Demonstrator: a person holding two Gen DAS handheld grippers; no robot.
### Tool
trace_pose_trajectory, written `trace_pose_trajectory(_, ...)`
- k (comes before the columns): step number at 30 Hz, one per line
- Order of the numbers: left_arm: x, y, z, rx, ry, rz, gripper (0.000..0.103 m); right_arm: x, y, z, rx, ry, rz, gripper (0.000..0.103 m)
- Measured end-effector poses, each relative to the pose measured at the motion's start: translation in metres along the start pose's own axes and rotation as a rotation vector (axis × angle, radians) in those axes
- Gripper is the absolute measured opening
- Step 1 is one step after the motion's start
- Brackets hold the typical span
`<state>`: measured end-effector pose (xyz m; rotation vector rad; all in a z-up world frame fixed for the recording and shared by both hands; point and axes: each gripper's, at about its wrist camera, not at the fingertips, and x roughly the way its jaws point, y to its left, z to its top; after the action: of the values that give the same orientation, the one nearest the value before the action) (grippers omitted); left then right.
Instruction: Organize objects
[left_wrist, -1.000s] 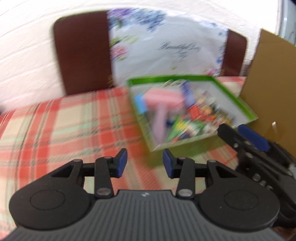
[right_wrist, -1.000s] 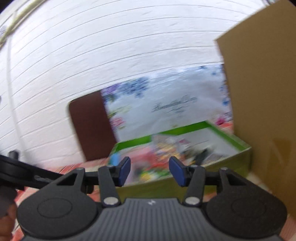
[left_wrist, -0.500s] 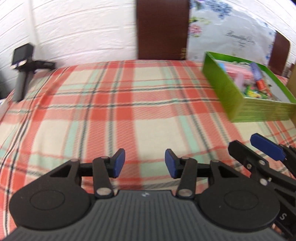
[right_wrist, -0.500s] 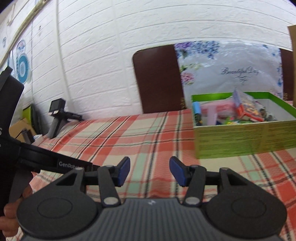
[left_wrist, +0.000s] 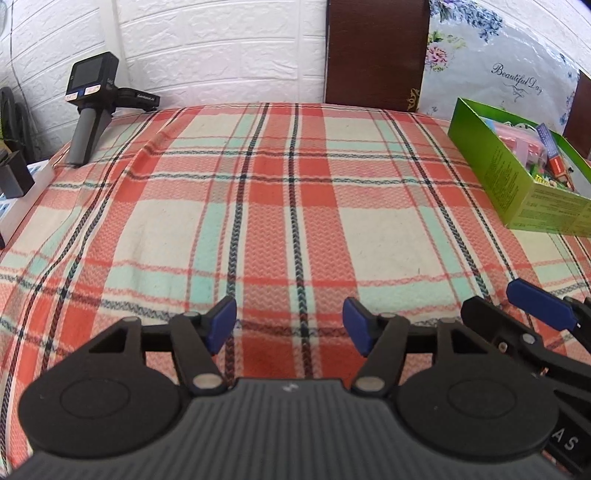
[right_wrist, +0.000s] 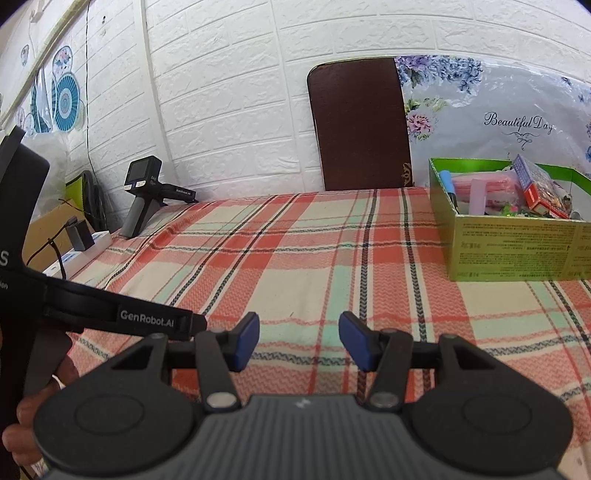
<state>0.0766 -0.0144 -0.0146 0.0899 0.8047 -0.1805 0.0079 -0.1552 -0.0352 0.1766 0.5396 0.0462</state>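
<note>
Both tongs empty over red-and-cream plaid tablecloth (left_wrist: 295, 206).
Left tongs (left_wrist: 289, 329) spread, just widened; right tongs (right_wrist: 298, 340) spread, nothing between. Green cardboard box (right_wrist: 509, 247) of assorted items at 2 o'clock.

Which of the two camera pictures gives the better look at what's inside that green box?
The right wrist view: the green box faces the camera, whole front wall and jumbled contents visible. In the left wrist view the same box sits at the right edge, cut off, showing mostly its side wall.

Black grippers, blue fingers (left_wrist: 221, 324), silver screws
</note>
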Motion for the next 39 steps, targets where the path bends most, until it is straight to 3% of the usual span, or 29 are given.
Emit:
trace_pose_trajectory(8, -0.001, 0.006, -0.006, -0.019, 0.0, 0.01, 0.076, 0.001, 0.003, -0.003, 0.0, 0.015, -0.008, 0.051)
trace_pose_trajectory(29, -0.002, 0.003, -0.003, -0.019, -0.013, 0.011, 0.08, -0.001, -0.001, 0.001, 0.023, 0.001, -0.011, 0.052)
trace_pose_trajectory(39, -0.013, -0.005, -0.003, 0.003, -0.042, -0.007, 0.083, -0.014, -0.015, 0.006, 0.07, -0.036, -0.055, 0.057)
